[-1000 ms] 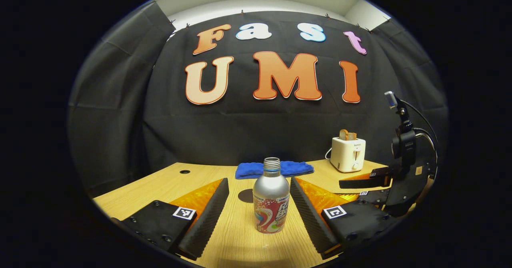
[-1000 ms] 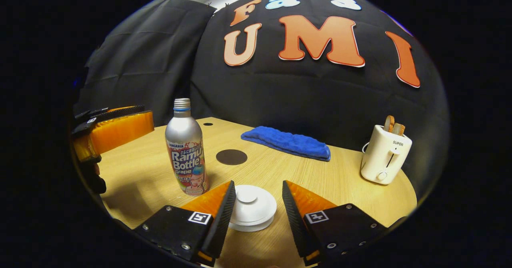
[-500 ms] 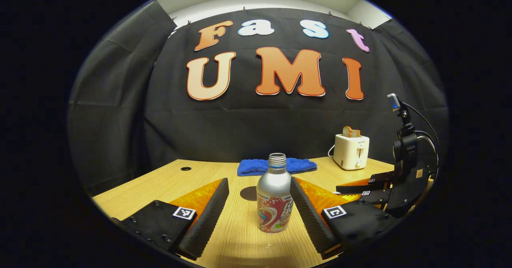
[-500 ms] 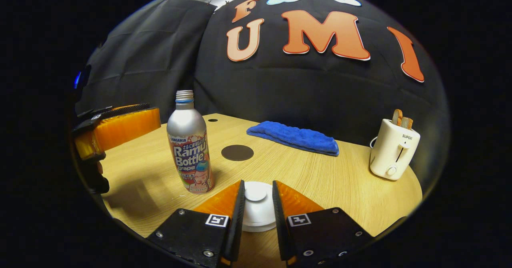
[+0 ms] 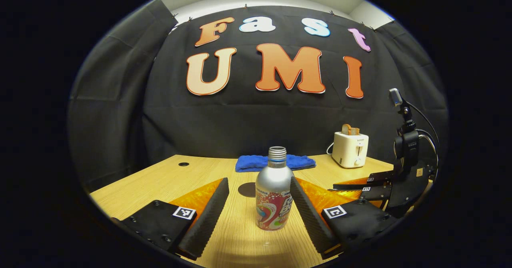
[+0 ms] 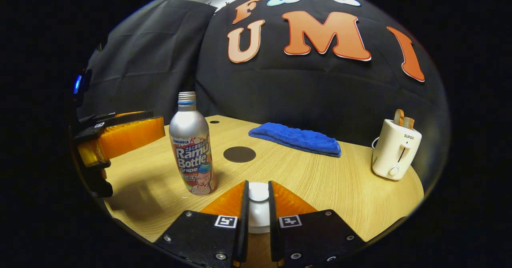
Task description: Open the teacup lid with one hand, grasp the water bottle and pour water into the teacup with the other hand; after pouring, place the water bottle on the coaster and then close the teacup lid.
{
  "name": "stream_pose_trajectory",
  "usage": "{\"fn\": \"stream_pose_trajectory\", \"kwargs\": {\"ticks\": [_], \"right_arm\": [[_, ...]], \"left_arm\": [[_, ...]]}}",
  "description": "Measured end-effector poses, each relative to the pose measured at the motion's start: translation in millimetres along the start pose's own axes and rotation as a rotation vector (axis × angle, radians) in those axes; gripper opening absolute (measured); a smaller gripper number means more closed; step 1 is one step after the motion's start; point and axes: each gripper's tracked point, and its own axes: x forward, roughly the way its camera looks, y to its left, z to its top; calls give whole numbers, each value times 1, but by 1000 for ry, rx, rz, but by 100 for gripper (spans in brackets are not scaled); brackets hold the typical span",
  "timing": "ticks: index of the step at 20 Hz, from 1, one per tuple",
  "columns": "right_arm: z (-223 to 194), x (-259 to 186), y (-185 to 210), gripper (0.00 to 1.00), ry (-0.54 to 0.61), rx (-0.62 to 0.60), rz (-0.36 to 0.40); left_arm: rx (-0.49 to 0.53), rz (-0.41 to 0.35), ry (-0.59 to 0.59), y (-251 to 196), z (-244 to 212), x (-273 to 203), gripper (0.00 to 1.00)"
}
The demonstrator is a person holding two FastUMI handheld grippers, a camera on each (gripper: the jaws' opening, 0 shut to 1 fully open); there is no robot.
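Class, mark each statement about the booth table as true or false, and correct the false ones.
1. The water bottle stands upright on the table. True.
2. The left hand-held gripper is clamped shut on the bottle. False: its jaws are wide open, with the bottle between them.
3. The right hand-held gripper has closed around the knob of the white teacup lid. True.
4. The bottle stands on the dark round coaster. False: the coaster lies bare, apart from the bottle.
5. The blue cloth covers the toaster. False: it lies flat on the table, apart from the toaster.
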Motion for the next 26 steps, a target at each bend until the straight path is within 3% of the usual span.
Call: {"fn": "stream_pose_trajectory", "kwargs": {"ticks": [10,17,24,26], "right_arm": [[40,-39,-48,22,-100,34,-141],[38,-76,-90,22,-103,43,-256],[36,-97,-102,22,-107,42,-304],[35,-101,-104,22,-109,43,-317]], "left_arm": [[-15,-33,18,-11,-8,9,100],[5,-83,88,-34,-34,32,100],[15,-65,173,-33,-60,54,100],[-4,-45,168,-26,-60,58,92]]}}
